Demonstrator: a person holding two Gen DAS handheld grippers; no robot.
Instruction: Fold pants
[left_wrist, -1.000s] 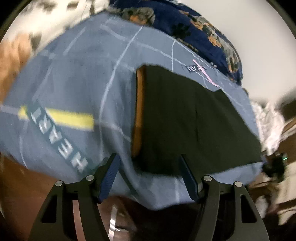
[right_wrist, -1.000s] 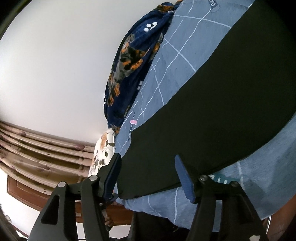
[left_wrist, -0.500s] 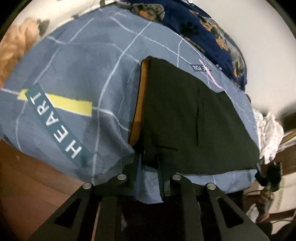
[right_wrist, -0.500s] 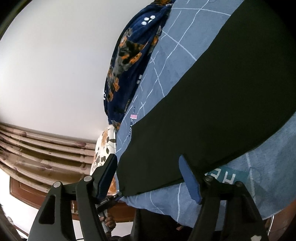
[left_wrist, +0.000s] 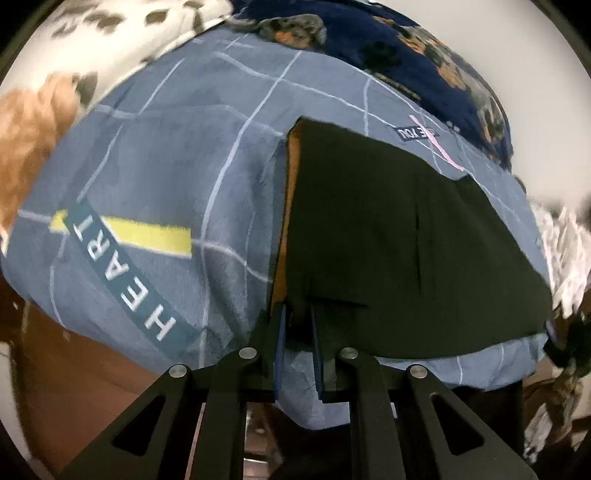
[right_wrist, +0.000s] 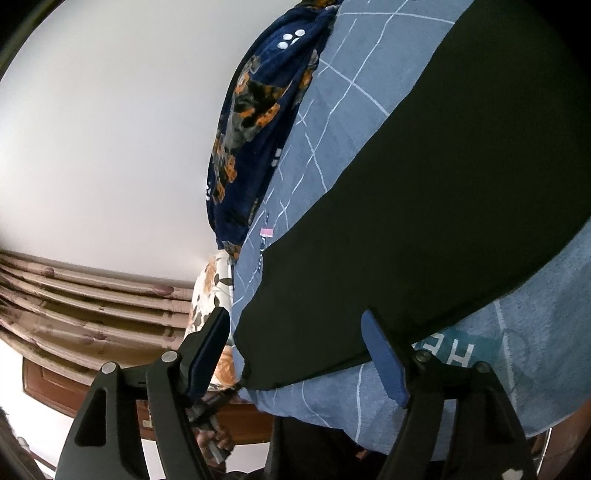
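Note:
Black pants (left_wrist: 399, 243) with an orange lining at the waist lie flat on a blue-grey blanket (left_wrist: 177, 173) over a bed. My left gripper (left_wrist: 297, 317) is shut on the near corner of the pants at the waist end. In the right wrist view the pants (right_wrist: 424, 206) stretch away as a long dark band. My right gripper (right_wrist: 295, 332) is open, its blue pads either side of the near hem corner of the leg, not touching it.
A dark blue patterned blanket (left_wrist: 424, 62) is bunched at the bed's far side against a white wall. A floral pillow (right_wrist: 210, 295) and a wooden headboard (right_wrist: 74, 295) lie to the left in the right wrist view. White cloth (left_wrist: 565, 240) lies at the right.
My left gripper closed from open onto the waist corner of the pants. My right gripper stayed open and shifted slightly toward the hem corner.

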